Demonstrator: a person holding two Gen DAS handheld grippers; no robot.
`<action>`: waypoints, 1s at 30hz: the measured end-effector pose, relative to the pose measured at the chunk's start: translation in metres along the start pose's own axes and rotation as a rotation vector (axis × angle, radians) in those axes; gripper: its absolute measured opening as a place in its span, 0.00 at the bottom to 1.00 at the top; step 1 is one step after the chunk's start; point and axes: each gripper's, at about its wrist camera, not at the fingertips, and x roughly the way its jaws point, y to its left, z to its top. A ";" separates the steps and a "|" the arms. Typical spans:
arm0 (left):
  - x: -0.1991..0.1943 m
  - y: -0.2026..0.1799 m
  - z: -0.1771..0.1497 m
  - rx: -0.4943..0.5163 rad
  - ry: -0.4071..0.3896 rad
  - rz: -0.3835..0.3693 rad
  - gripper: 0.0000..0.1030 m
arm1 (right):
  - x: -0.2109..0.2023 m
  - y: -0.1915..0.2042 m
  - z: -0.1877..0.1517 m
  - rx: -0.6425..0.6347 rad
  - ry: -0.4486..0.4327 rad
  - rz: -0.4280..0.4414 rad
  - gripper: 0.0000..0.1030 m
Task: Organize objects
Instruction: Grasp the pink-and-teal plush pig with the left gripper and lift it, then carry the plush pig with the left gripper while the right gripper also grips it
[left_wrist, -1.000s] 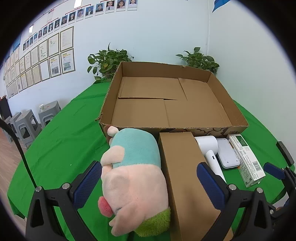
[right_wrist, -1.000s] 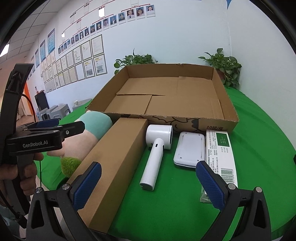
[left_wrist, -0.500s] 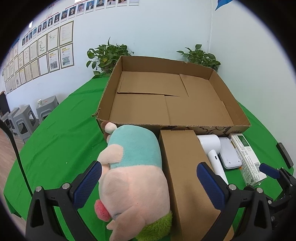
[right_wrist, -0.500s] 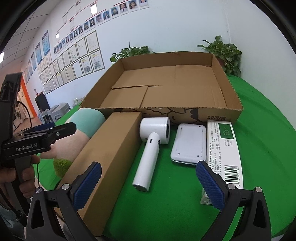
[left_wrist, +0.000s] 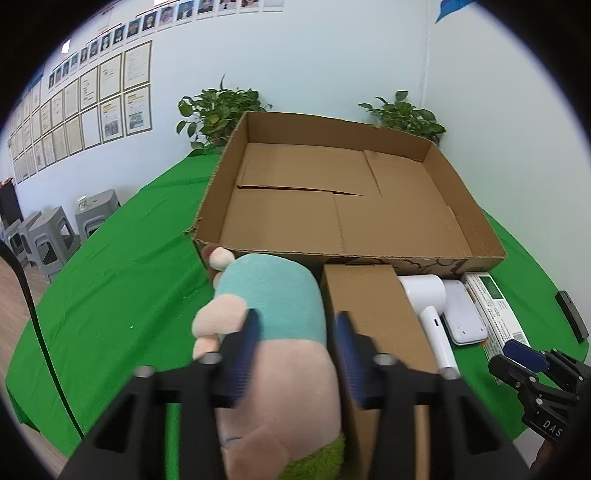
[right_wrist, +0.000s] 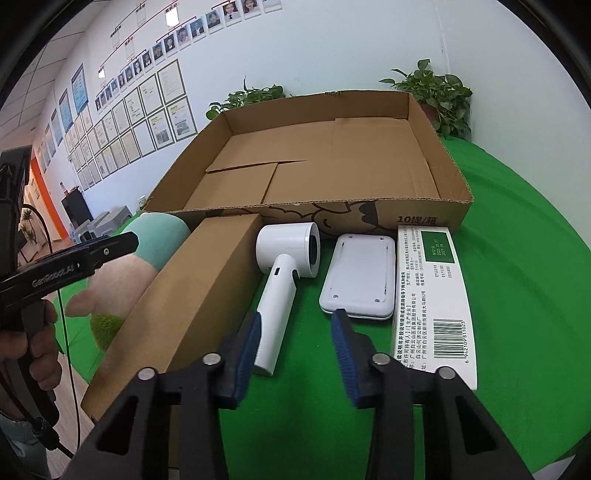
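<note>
A plush toy (left_wrist: 273, 295) with a teal back and pink body lies on the green table (left_wrist: 110, 295), left of a long brown box (left_wrist: 369, 295). My left gripper (left_wrist: 295, 328) is closing, and its blue pads squeeze the toy's body. A white hair dryer (right_wrist: 284, 254) lies right of the long brown box (right_wrist: 192, 288). My right gripper (right_wrist: 297, 332) is also closing; the dryer's handle end sits between its jaws by the left finger, and the right pad is clear of it. The empty open cardboard box (right_wrist: 332, 206) stands just behind.
A white flat device (right_wrist: 358, 273) and a white-and-green medicine box (right_wrist: 432, 295) lie right of the dryer. A black bar (left_wrist: 570, 315) rests near the table's right edge. Two potted plants (left_wrist: 221, 110) stand behind the cardboard box. Grey stools (left_wrist: 48, 240) stand left of the table.
Both grippers' jaws went from wide apart to narrow. The left pads came in against the plush toy. The right gripper moved forward and down toward the hair dryer's handle.
</note>
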 end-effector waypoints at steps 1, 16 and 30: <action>0.000 0.002 0.000 -0.009 -0.005 0.001 0.32 | 0.000 0.000 0.000 -0.002 0.001 0.000 0.36; 0.003 0.030 -0.014 -0.072 0.101 -0.054 0.89 | -0.004 0.016 0.015 -0.021 -0.054 0.112 1.00; 0.028 0.051 -0.040 -0.151 0.168 -0.226 0.89 | -0.008 0.073 0.033 -0.147 -0.048 0.365 1.00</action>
